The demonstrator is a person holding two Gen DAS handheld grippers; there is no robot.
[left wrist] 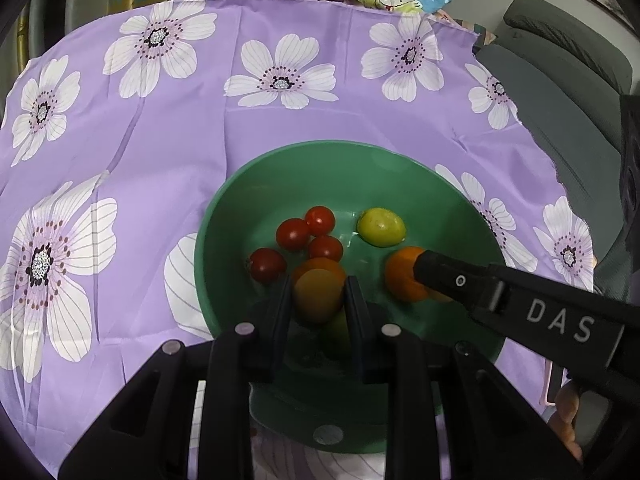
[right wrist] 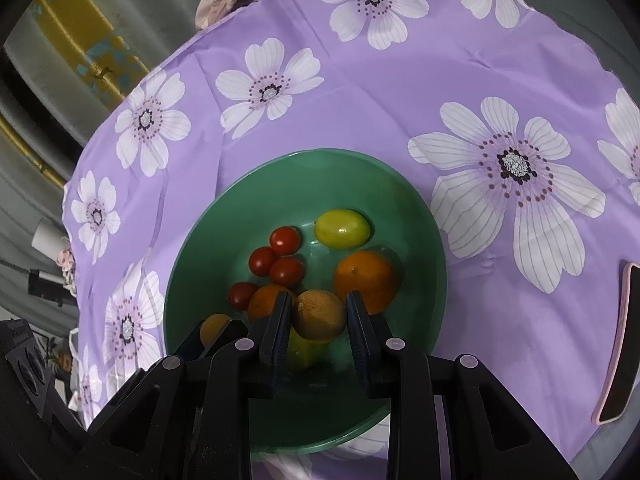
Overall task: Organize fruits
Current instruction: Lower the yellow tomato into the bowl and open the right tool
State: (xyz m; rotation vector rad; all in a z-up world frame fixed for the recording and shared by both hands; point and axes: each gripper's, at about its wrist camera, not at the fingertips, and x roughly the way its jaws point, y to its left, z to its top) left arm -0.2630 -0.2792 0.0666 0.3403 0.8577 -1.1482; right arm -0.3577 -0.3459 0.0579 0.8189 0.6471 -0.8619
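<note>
We hold both grippers over green bowl (left wrist: 240,184) on purple flowered cloth (left wrist: 160,152). Left gripper (left wrist: 318,300) clenched on small orange fruit (left wrist: 318,296); right gripper (right wrist: 318,316) clenched on brownish-orange fruit (right wrist: 320,314). Bowl holds four cherry tomatoes (right wrist: 285,240), yellow-green fruit (right wrist: 341,229), orange (right wrist: 366,276). Bare cloth wide beyond bowl's far rim. Phone (right wrist: 618,340) lies well apart near cloth's right edge.
</note>
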